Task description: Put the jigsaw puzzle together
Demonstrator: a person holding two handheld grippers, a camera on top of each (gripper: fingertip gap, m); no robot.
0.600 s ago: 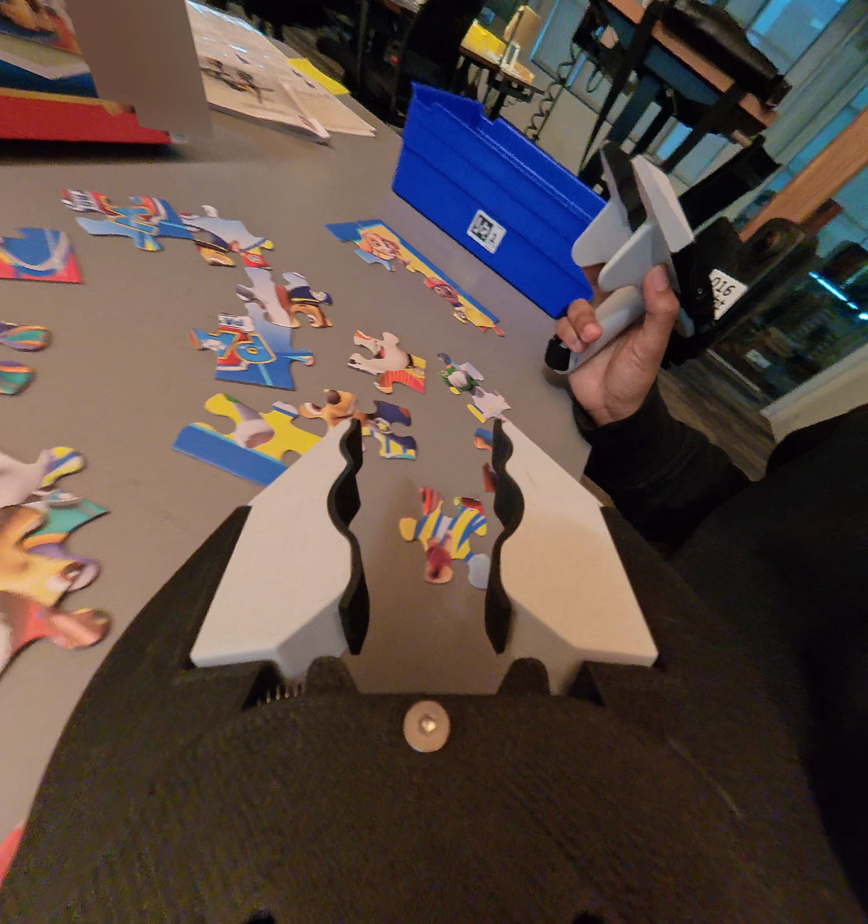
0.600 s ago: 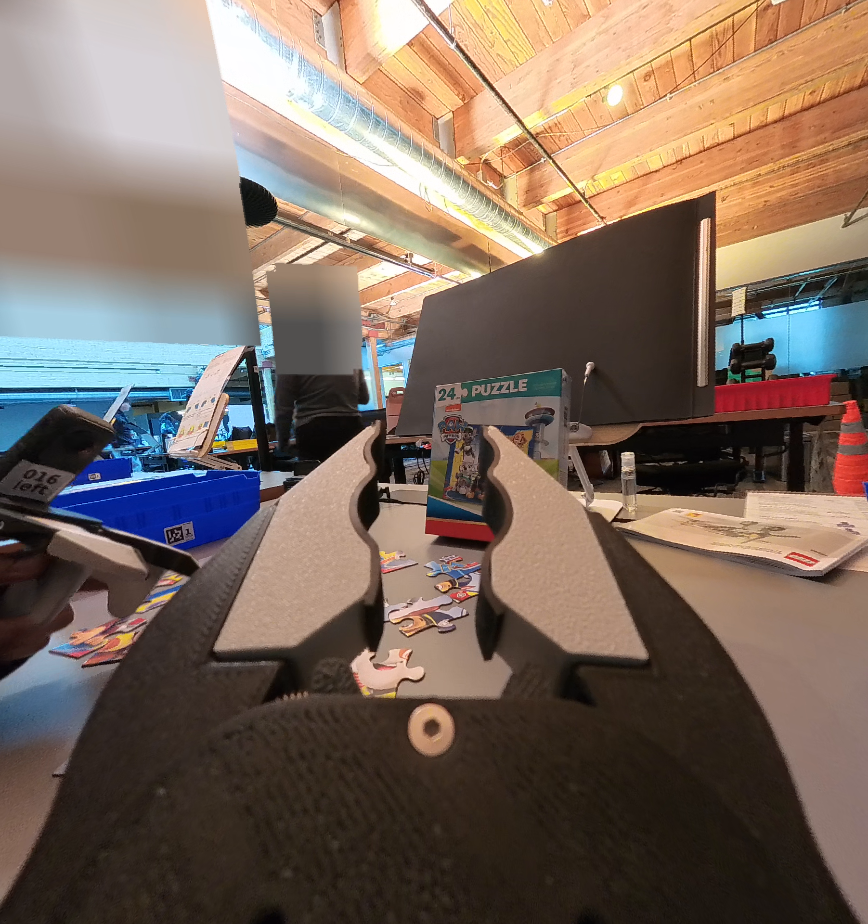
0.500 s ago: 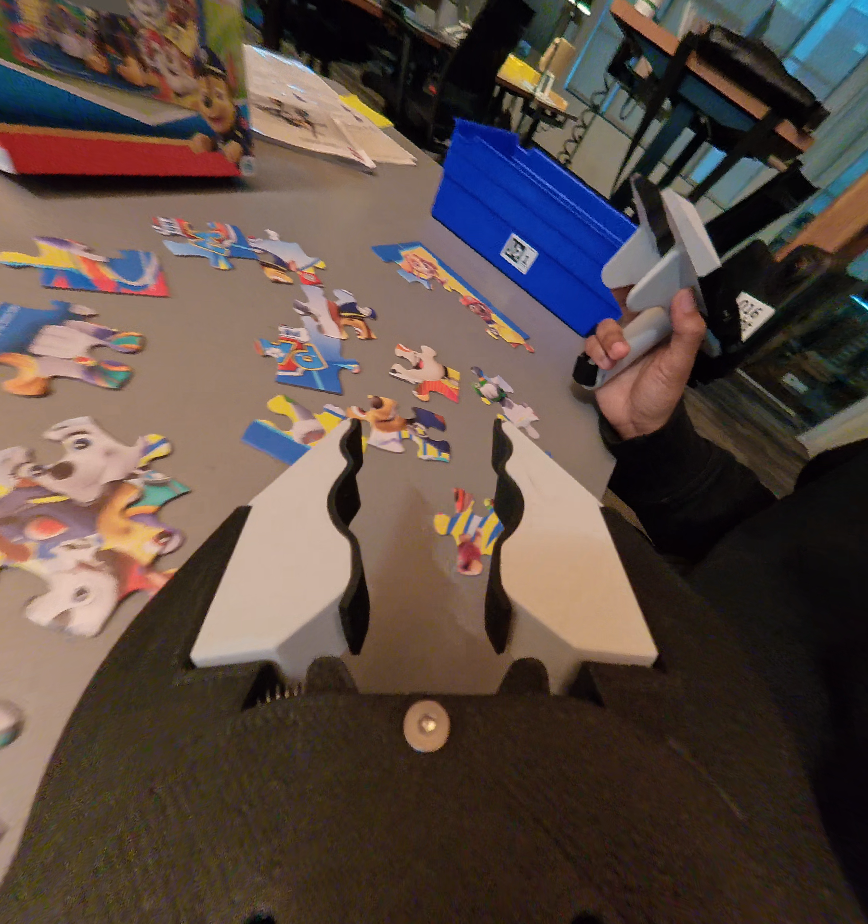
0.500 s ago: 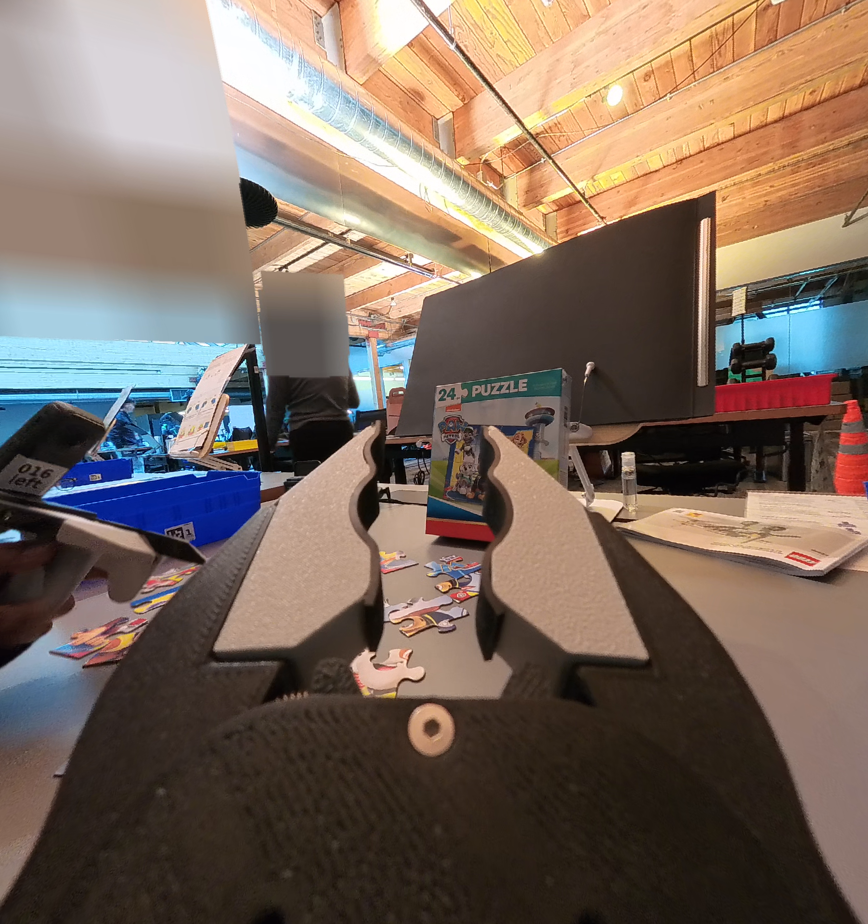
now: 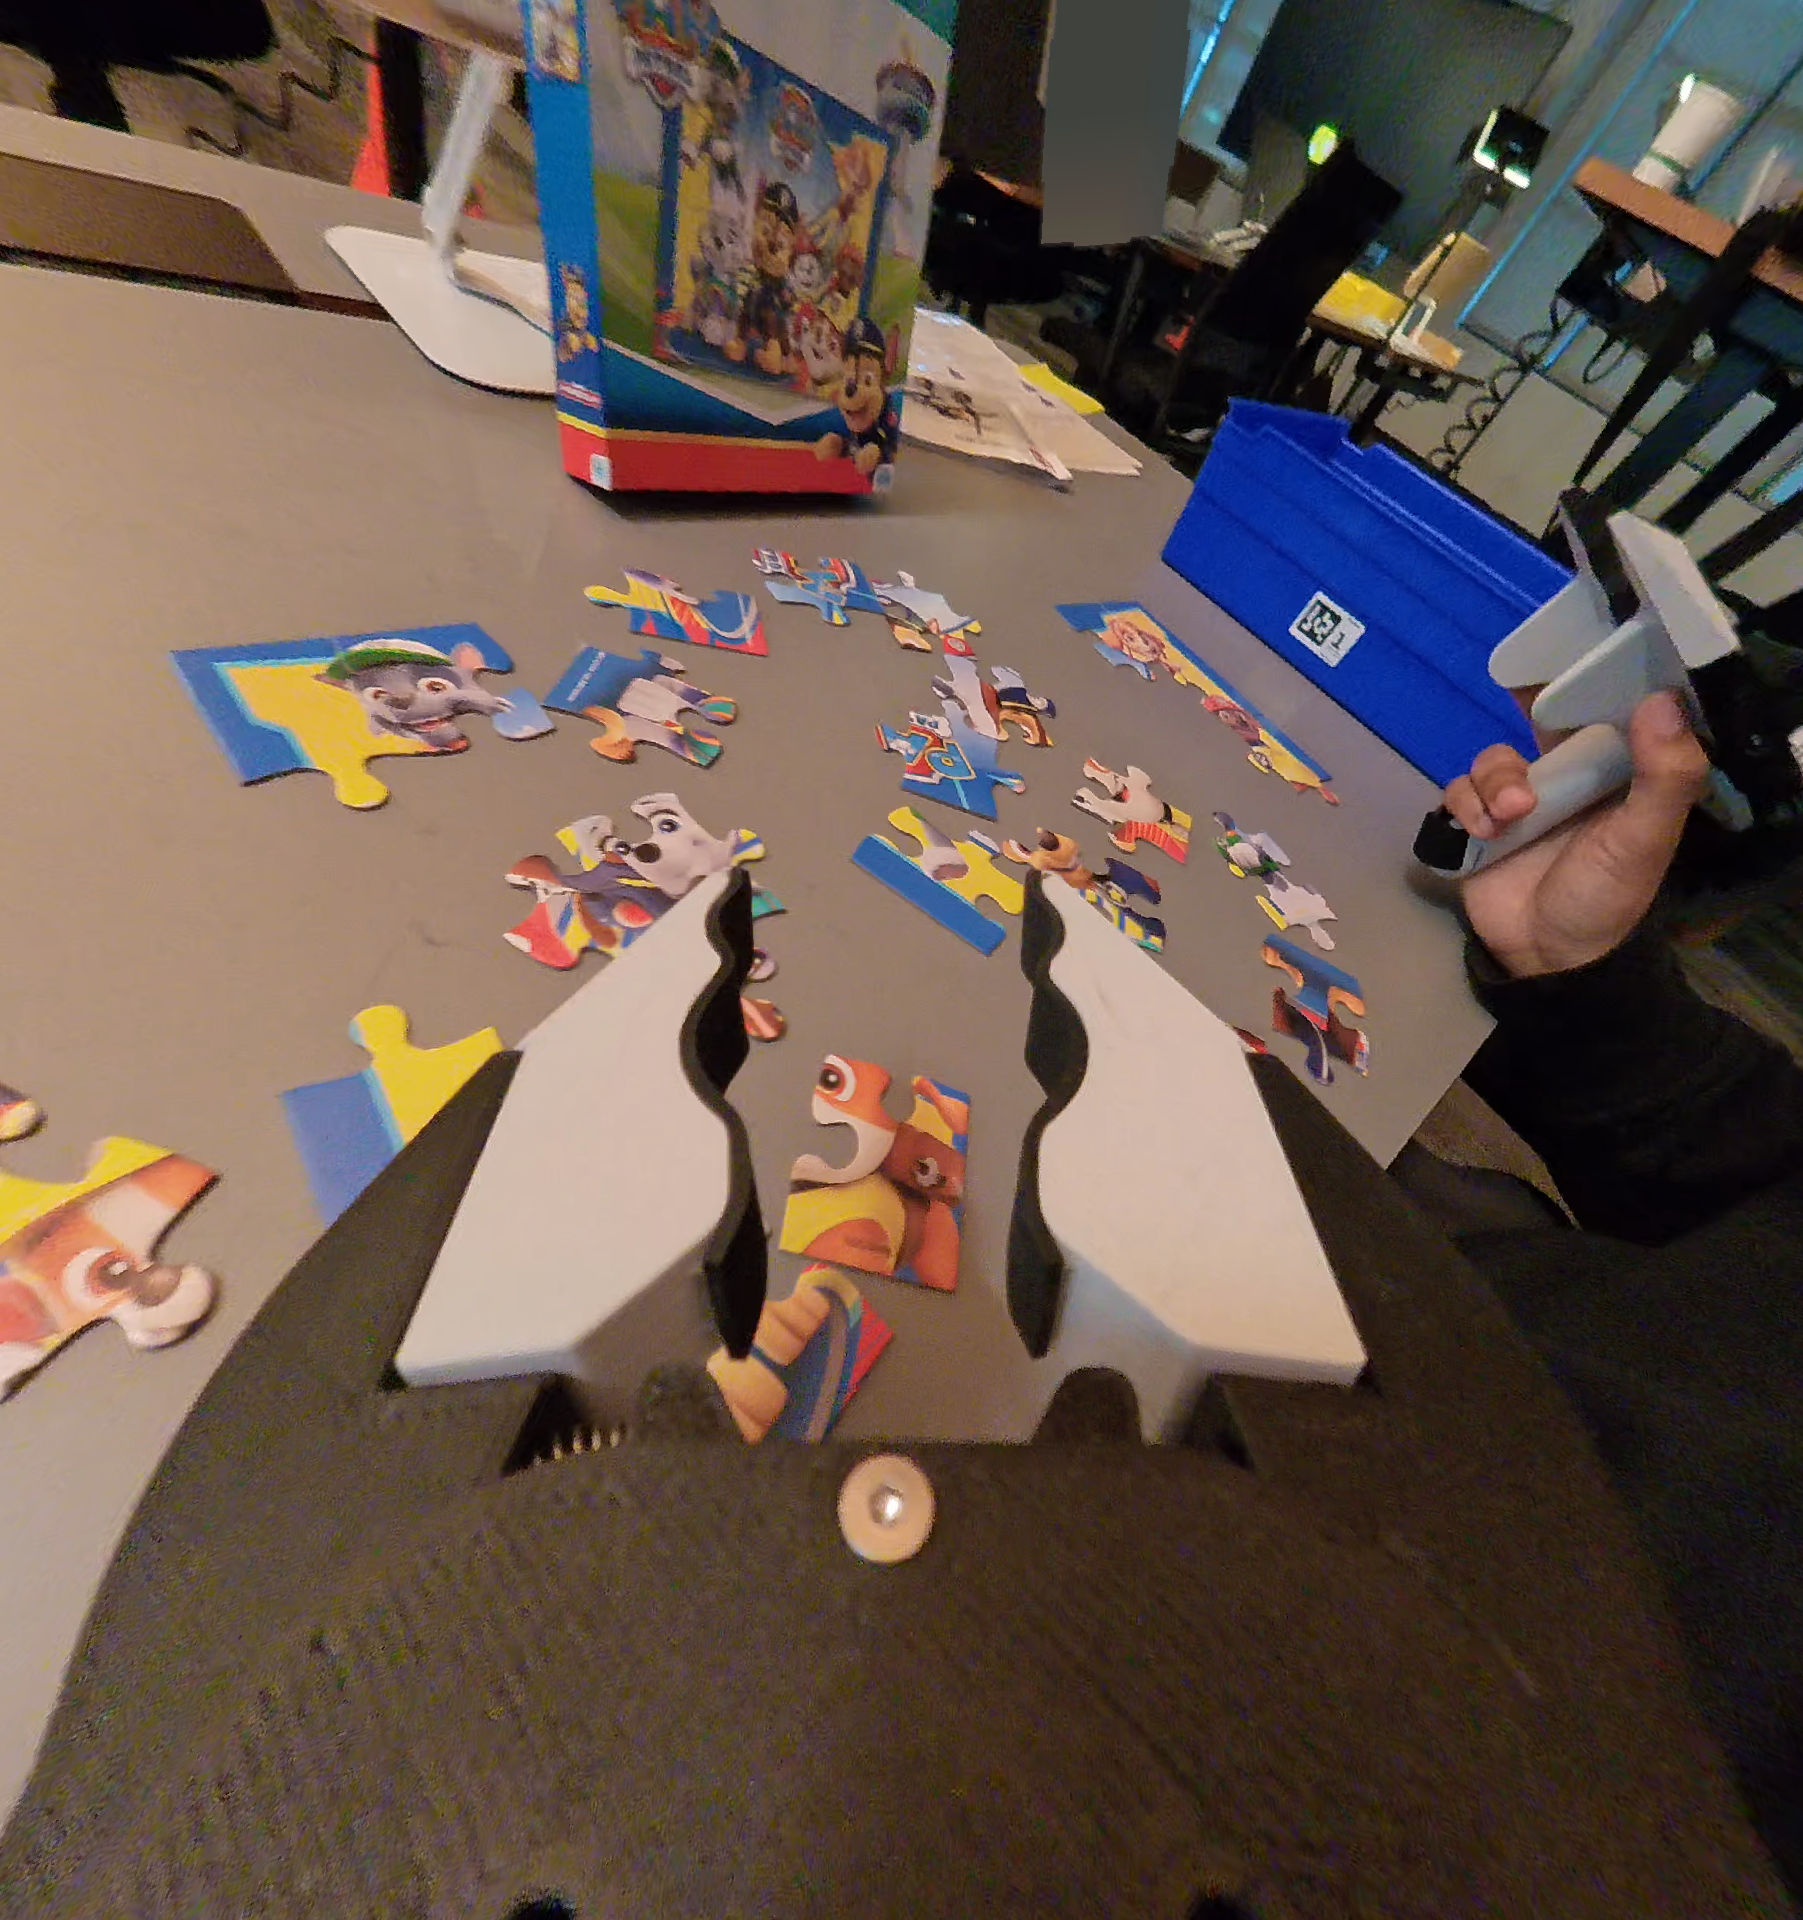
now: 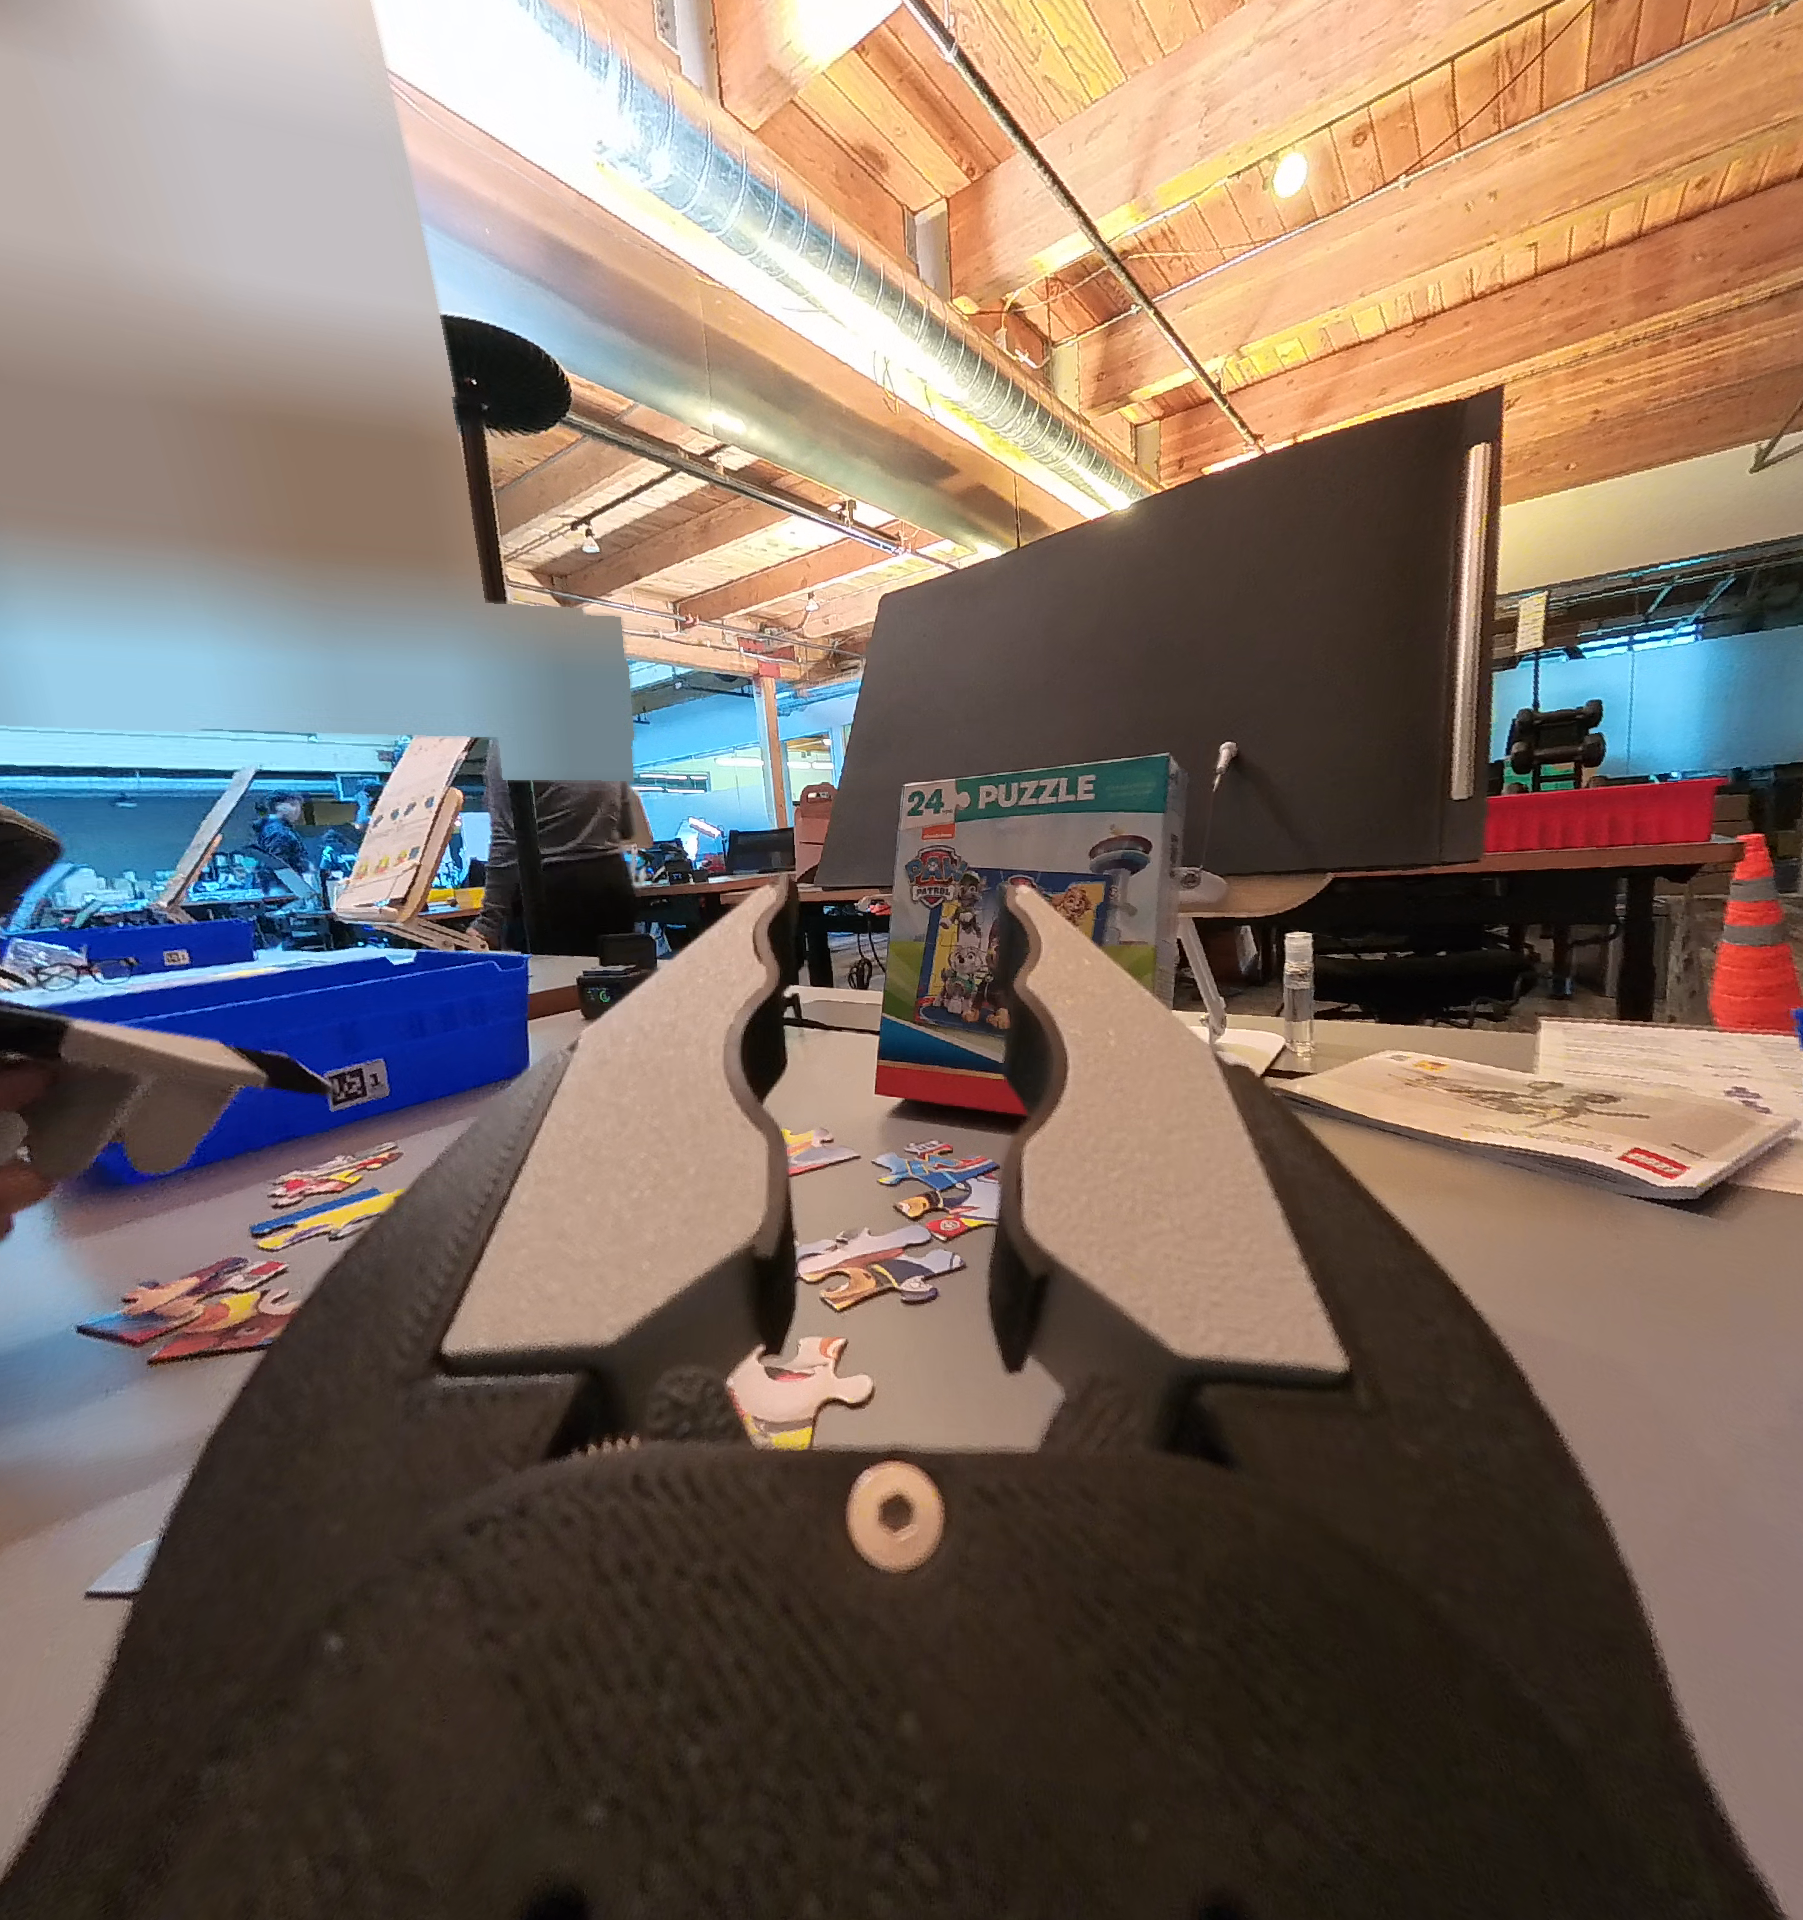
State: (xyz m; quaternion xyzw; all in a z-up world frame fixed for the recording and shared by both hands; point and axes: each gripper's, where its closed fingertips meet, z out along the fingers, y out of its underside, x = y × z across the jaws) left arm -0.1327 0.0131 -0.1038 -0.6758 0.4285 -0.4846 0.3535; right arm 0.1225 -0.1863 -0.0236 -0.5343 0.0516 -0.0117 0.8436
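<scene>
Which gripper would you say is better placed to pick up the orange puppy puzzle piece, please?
Probably the left gripper: its open fingers hang right over the orange puppy piece. The right gripper is raised past the table's far edge, near the blue bin.

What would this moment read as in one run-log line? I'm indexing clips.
left gripper: open, empty, above puzzle pieces | right gripper: open, empty, raised, aimed at puzzle box | table: blue bin

Left wrist view: raised above the grey table point(image 5: 201, 468), tilted down and forward over scattered puzzle pieces point(image 5: 964, 748). Right wrist view: low, close to the tabletop, near-level, facing the ceiling beams point(image 6: 1292, 260). Shared by both: puzzle box point(image 5: 731, 260), blue bin point(image 6: 336, 1029), the pieces.
</scene>
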